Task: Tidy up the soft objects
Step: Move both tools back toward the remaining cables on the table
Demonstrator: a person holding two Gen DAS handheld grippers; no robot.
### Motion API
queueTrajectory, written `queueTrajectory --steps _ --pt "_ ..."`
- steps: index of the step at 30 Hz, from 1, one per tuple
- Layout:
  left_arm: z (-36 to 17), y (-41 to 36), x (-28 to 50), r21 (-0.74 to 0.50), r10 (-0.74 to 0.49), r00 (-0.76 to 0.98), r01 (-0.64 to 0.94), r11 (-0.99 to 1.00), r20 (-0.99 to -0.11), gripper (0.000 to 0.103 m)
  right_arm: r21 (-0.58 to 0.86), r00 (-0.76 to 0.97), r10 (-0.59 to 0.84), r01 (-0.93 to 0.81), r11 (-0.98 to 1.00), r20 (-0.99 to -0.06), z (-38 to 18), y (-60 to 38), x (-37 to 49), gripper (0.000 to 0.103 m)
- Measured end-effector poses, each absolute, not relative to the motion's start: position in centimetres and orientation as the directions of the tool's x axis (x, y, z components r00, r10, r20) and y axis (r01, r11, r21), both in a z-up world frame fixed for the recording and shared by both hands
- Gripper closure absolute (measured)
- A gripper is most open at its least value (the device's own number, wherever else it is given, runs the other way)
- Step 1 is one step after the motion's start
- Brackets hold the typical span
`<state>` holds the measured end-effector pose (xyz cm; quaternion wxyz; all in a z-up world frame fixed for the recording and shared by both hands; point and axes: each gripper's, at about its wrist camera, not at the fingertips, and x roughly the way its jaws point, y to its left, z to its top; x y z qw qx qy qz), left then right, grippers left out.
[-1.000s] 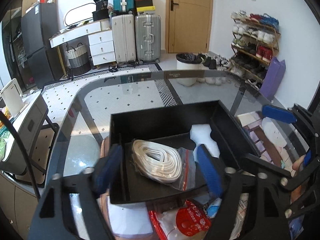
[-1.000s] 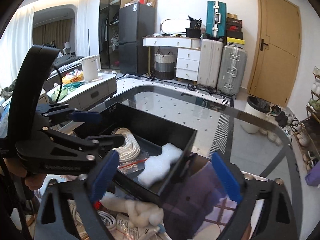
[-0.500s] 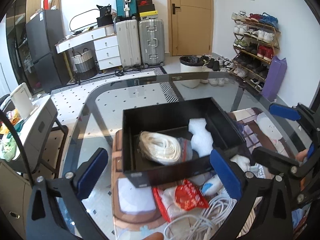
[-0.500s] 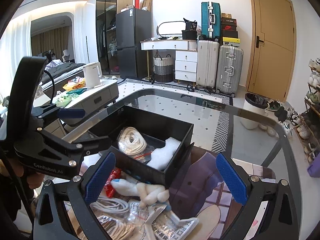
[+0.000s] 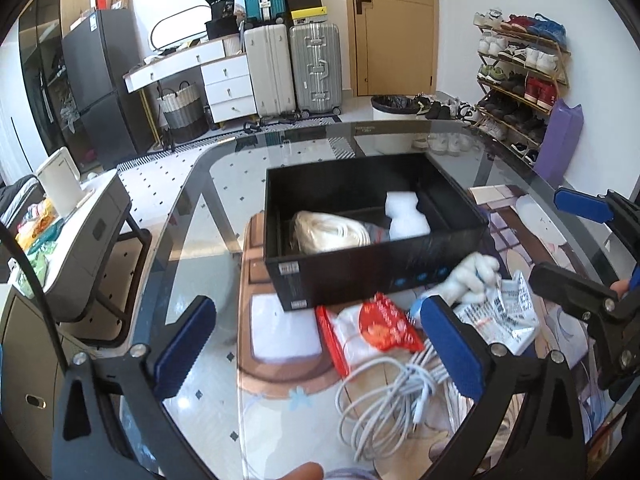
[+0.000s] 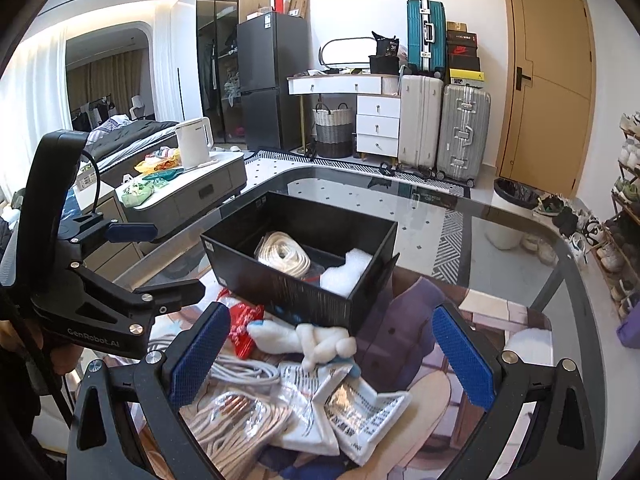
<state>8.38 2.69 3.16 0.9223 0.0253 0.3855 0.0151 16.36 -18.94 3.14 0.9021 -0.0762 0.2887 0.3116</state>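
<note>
A black box (image 5: pixel 372 276) (image 6: pixel 280 284) stands on the glass table. Inside lie a bagged white rope coil (image 5: pixel 332 232) (image 6: pixel 284 256) and a white foam piece (image 5: pixel 406 216) (image 6: pixel 346 274). In front of the box lies a pile: a red-and-white bag (image 5: pixel 376 328) (image 6: pixel 242 326), a white plush toy (image 5: pixel 472 276) (image 6: pixel 308 338), white cables (image 5: pixel 392 396) (image 6: pixel 244 374), printed packets (image 5: pixel 508 312) (image 6: pixel 360 404) and bagged cord (image 6: pixel 236 420). My left gripper (image 5: pixel 320 352) is open and empty above the pile's left side. My right gripper (image 6: pixel 328 360) is open and empty above the pile.
A printed mat (image 5: pixel 280 400) (image 6: pixel 440 360) covers the glass table (image 5: pixel 208 208) (image 6: pixel 500 232) under the box and pile. A white pad (image 5: pixel 284 328) lies left of the pile. The other gripper shows at each view's edge (image 5: pixel 592 280) (image 6: pixel 100 280). Furniture stands beyond.
Both grippers have pulled back and up from the box. The left jaws have opened wide. The pile in front of the box has come into view.
</note>
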Motion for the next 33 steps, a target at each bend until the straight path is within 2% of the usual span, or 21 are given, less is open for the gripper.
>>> queueTrajectory --steps 11,33 --pt "1.3 3.2 6.8 0.024 0.034 0.655 -0.024 0.999 -0.755 0.000 0.044 0.626 0.499 -0.596 0.801 -0.599 2.0 -19.4 15.2 0.001" --pt "-0.4 2.8 5.7 0.018 0.014 0.615 0.001 1.000 -0.789 0.000 0.057 0.601 0.460 -0.568 0.821 -0.653 -0.6 -20.9 14.2 0.001"
